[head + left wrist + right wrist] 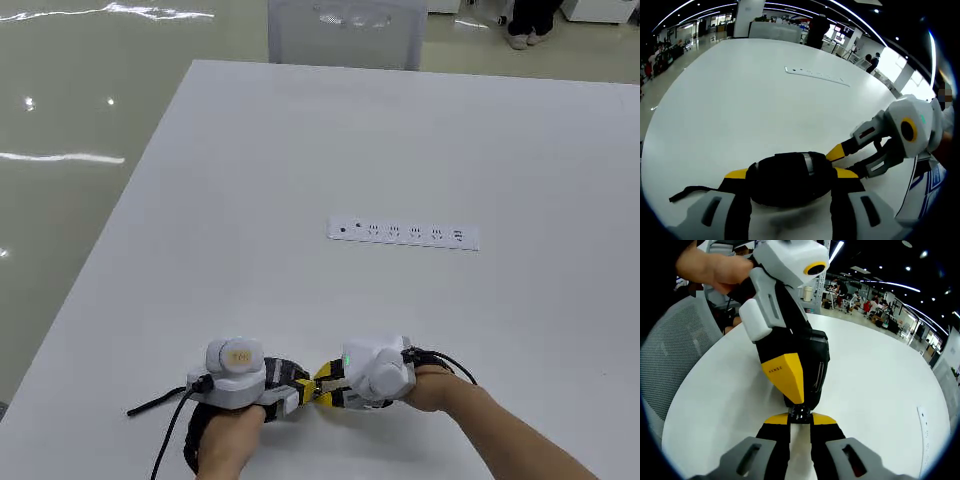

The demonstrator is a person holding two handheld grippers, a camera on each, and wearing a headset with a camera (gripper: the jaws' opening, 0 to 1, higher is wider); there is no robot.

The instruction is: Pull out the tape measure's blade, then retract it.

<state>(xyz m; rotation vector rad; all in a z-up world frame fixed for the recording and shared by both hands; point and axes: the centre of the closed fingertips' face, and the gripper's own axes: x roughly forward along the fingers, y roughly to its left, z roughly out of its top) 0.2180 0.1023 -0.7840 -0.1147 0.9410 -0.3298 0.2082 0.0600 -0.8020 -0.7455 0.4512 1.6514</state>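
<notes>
Here, left tool (791,173) clamps tape measure (785,185); facing it, right tool (800,418) pinches blade tip (800,411).

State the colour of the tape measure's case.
Black; the tape measure shows best in the left gripper view.

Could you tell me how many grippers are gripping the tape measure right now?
2. The left gripper clamps the tape measure around its black case; the right gripper pinches the small tip at its front end.

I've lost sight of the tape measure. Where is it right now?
Head view: the tape measure sits at the table's near edge, clamped in the left gripper, with the right gripper pinching its blade tip.
</notes>
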